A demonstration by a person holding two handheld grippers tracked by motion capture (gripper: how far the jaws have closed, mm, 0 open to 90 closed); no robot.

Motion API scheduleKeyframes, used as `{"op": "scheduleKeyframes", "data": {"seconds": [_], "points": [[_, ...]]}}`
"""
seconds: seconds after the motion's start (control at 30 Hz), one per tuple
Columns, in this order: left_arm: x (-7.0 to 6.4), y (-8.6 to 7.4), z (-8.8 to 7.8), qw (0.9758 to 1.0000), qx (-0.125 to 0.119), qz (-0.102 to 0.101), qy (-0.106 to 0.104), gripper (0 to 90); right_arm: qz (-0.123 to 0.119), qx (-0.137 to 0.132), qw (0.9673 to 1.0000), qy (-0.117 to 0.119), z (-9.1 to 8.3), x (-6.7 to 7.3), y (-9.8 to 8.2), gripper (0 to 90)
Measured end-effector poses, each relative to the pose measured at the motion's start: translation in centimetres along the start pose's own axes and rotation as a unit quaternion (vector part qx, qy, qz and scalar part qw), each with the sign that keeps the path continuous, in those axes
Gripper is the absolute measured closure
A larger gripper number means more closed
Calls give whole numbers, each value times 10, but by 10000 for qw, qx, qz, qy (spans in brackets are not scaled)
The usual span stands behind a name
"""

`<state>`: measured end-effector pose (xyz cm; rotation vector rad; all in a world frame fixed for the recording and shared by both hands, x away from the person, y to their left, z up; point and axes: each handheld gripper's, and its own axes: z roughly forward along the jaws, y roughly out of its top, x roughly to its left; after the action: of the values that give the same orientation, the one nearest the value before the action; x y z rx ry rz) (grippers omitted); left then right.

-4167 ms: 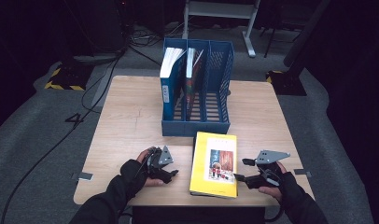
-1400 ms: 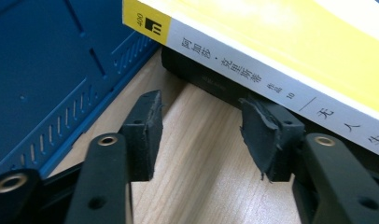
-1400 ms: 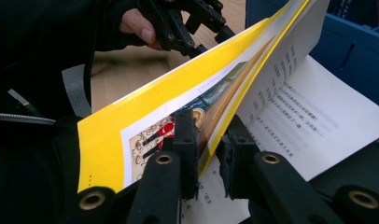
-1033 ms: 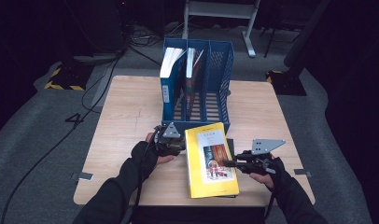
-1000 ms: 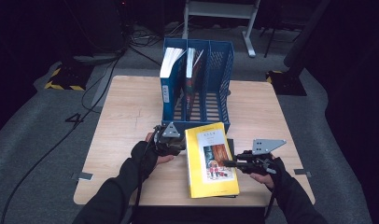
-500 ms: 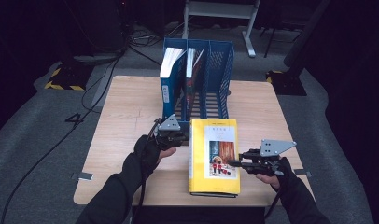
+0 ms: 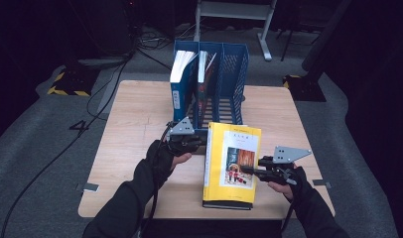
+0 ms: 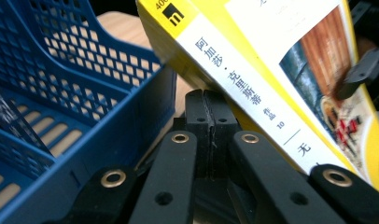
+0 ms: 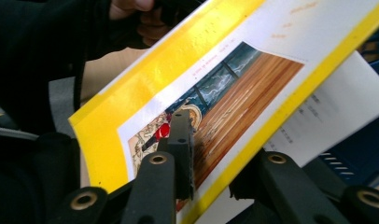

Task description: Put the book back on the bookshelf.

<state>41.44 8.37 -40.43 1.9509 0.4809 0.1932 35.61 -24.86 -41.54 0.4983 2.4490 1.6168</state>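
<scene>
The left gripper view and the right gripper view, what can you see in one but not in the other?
Left gripper view: the blue file rack with its mesh walls, the book's spine printed with characters, and the left gripper with its jaws pressed together beneath that spine. Right gripper view: the right gripper clamped on the front cover, with a white page beneath. Both: the yellow book with its cover picture.

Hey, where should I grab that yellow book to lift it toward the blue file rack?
Grip the yellow book at its open long edge, from the right, one jaw on the cover, one underneath. It's thin and tilted up there, as the right gripper holds it; the spine side is blocked by the left gripper.
</scene>
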Motion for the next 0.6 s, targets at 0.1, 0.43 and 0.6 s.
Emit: {"op": "scheduleKeyframes", "data": {"seconds": [0.1, 0.43, 0.6], "points": [[-2, 7, -5, 9999, -56, 121, 7, 898, 21, -61, 9999, -144, 0, -1, 0, 798], [-10, 21, -9, 9994, -135, 251, 202, 899, -174, -231, 9979, -581, 1, 3, 2, 826], [-18, 31, -13, 9987, -238, 416, 174, 899, -430, -311, 9953, -812, -1, 10, 2, 834]]}}
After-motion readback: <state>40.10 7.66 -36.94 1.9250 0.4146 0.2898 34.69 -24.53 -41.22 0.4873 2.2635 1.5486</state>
